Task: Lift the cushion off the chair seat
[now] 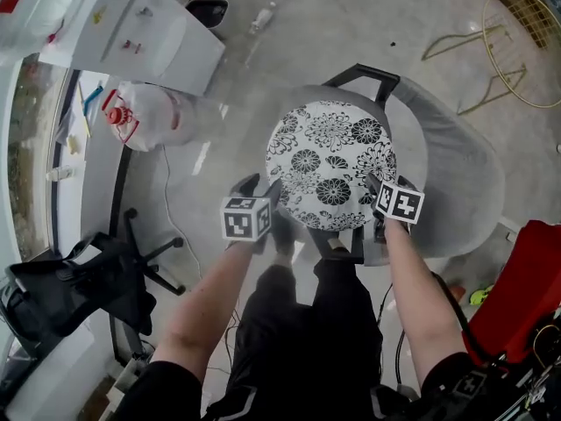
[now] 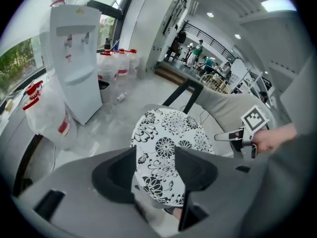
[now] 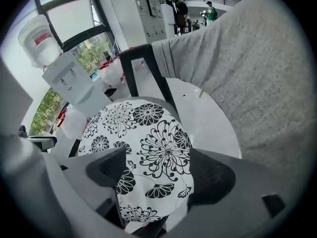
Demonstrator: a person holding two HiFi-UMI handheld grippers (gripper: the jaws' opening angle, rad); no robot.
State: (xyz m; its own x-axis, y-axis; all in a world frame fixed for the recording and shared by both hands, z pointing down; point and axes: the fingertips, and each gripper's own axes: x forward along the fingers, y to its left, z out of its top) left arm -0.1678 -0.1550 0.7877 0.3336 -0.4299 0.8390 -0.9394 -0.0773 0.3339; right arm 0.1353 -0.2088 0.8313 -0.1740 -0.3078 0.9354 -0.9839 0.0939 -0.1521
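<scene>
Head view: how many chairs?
2: grey chair under the cushion, centre; black office chair, lower left. The gold wire frame, upper right, may be a third.

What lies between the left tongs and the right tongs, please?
The round black-and-white floral cushion on the white chair seat, as the head view shows.

Bright daylight enters beside the water dispenser (image 2: 74, 68); the floor (image 1: 351, 24) near it glares; gripper views fisheye-warped, corners black.
</scene>
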